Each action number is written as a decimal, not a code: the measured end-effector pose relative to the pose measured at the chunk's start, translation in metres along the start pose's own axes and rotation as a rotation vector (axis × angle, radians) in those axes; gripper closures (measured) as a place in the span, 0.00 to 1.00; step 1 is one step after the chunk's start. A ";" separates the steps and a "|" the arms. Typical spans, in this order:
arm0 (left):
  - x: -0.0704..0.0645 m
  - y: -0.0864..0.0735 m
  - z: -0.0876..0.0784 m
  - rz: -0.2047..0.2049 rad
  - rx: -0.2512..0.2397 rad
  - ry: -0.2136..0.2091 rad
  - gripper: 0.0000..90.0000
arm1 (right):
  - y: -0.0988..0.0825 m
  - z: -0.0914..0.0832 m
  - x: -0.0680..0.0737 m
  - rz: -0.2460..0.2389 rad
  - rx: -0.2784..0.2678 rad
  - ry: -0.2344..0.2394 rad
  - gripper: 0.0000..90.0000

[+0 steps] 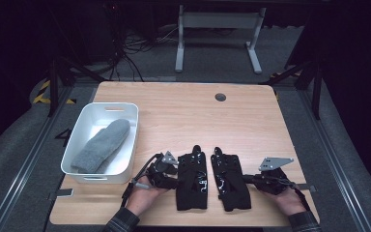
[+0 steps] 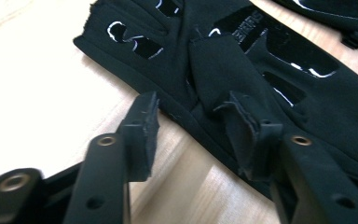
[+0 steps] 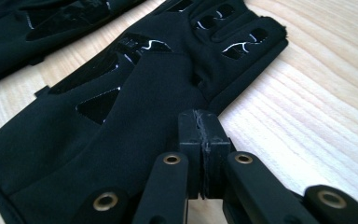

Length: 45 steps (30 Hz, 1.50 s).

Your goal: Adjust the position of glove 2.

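Gloves, black, two: left glove (image 1: pixel 192 180) and right glove (image 1: pixel 229 181) lie lower centre, soft, limp, light; I'd pinch an edge. Left gripper (image 1: pixel 176 170) part-open astride glove's edge; right gripper (image 1: pixel 245 179) closed, empty.

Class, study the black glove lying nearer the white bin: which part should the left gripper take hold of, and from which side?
Probably its outer long edge, from the bin side. The left black glove lies flat on the table, so a thin edge suits a pinch. The left gripper already has its open jaws at that edge.
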<state>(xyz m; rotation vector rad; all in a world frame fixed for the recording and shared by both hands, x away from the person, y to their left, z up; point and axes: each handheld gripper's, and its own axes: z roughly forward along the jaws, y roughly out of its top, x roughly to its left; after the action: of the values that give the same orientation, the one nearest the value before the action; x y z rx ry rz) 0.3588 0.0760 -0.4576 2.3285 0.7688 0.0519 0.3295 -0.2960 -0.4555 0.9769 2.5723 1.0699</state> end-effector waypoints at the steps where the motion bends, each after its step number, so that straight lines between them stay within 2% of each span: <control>1: 0.000 0.000 0.000 -0.002 0.000 0.006 0.64 | 0.000 0.000 0.000 0.004 0.002 0.008 0.99; 5: 0.001 0.000 0.000 -0.022 -0.001 0.001 0.69 | 0.001 0.003 0.003 -0.003 0.011 0.030 0.99; 8: 0.002 0.001 0.000 -0.016 -0.003 -0.006 0.73 | 0.003 0.006 0.005 -0.013 0.015 0.040 0.99; 15: 0.002 0.002 0.002 -0.036 -0.005 -0.015 0.81 | 0.007 0.011 0.010 -0.030 0.011 0.057 0.99; 20: 0.004 0.004 0.003 -0.061 -0.006 -0.029 0.94 | 0.009 0.013 0.013 -0.039 0.015 0.066 0.99; 23: 0.005 0.006 0.002 -0.079 -0.029 -0.030 0.98 | 0.009 0.013 0.013 -0.039 0.014 0.067 0.99; 28: 0.012 0.010 -0.005 -0.123 -0.079 -0.073 1.00 | 0.009 0.013 0.013 -0.039 0.011 0.077 0.99; 30: 0.014 0.010 -0.007 -0.127 -0.085 -0.082 1.00 | 0.009 0.013 0.013 -0.038 0.013 0.079 0.99; 31: 0.017 0.011 -0.011 -0.149 -0.116 -0.128 1.00 | 0.009 0.014 0.013 -0.039 0.011 0.083 0.99; 33: 0.017 0.013 -0.012 -0.153 -0.128 -0.141 1.00 | 0.010 0.014 0.013 -0.040 0.011 0.084 0.99; 36: 0.018 0.018 -0.018 -0.138 -0.143 -0.160 1.00 | 0.011 0.015 0.014 -0.042 0.009 0.089 0.99; 37: 0.017 0.022 -0.021 -0.133 -0.162 -0.177 1.00 | 0.012 0.016 0.015 -0.044 0.011 0.090 0.99; 39: 0.017 0.024 -0.022 -0.134 -0.170 -0.194 1.00 | 0.012 0.017 0.015 -0.046 0.010 0.092 0.99; 45: 0.014 0.035 -0.030 -0.108 -0.201 -0.212 1.00 | 0.016 0.021 0.016 -0.044 0.009 0.098 1.00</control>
<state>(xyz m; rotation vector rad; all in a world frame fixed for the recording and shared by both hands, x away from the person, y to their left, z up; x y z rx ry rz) 0.3815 0.0801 -0.4152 2.0603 0.7449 -0.1564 0.3337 -0.2657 -0.4584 0.8869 2.6655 1.1219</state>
